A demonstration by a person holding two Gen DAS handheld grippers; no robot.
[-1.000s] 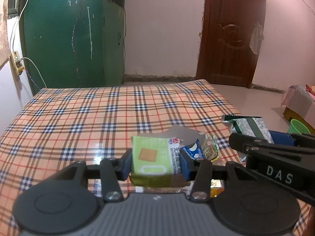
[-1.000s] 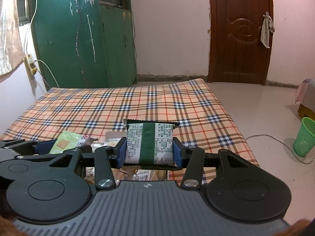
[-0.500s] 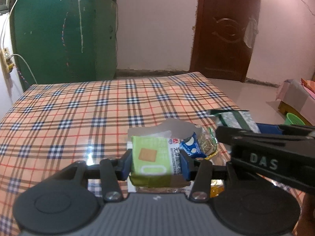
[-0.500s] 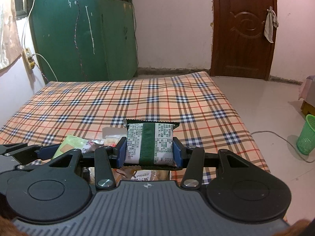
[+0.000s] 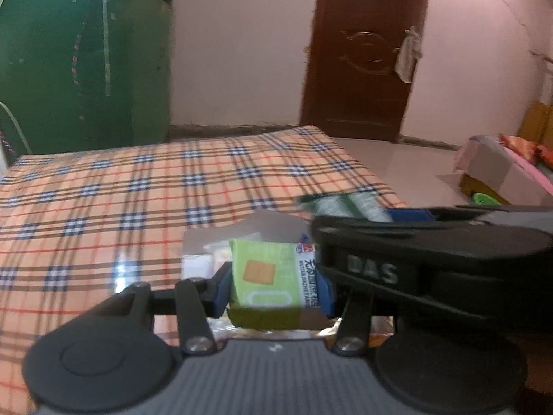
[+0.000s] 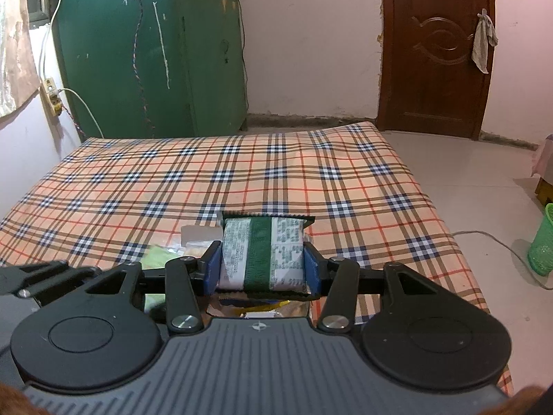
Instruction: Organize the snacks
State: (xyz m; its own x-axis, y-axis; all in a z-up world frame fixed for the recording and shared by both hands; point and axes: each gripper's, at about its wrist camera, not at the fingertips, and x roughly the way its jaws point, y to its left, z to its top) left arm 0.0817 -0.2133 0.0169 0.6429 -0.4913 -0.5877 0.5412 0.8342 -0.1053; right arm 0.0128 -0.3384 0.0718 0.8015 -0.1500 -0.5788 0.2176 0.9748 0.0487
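Note:
My left gripper (image 5: pixel 273 287) is shut on a light green cracker packet (image 5: pixel 262 269), its jaws just beginning to open. It hangs over an open box (image 5: pixel 197 242) of loose snacks on the plaid tablecloth (image 5: pixel 103 207). My right gripper (image 6: pixel 261 266) carries a white packet with a green stripe (image 6: pixel 238 252) between its blue pads. Those jaws are opening, and the pads still touch the packet. The right gripper crosses the left wrist view close on the right and hides part of the box.
More wrapped snacks (image 6: pixel 255 307) lie in the box under both grippers. The table edge (image 6: pixel 459 252) drops to the floor on the right, where a green basket (image 6: pixel 542 245) and a cable lie. A green cabinet (image 6: pixel 155 52) and a brown door (image 6: pixel 432 52) stand at the back.
Both grippers have sunk toward the snack box with their packets. In the left wrist view the right gripper has come closer and now hides the blue packet.

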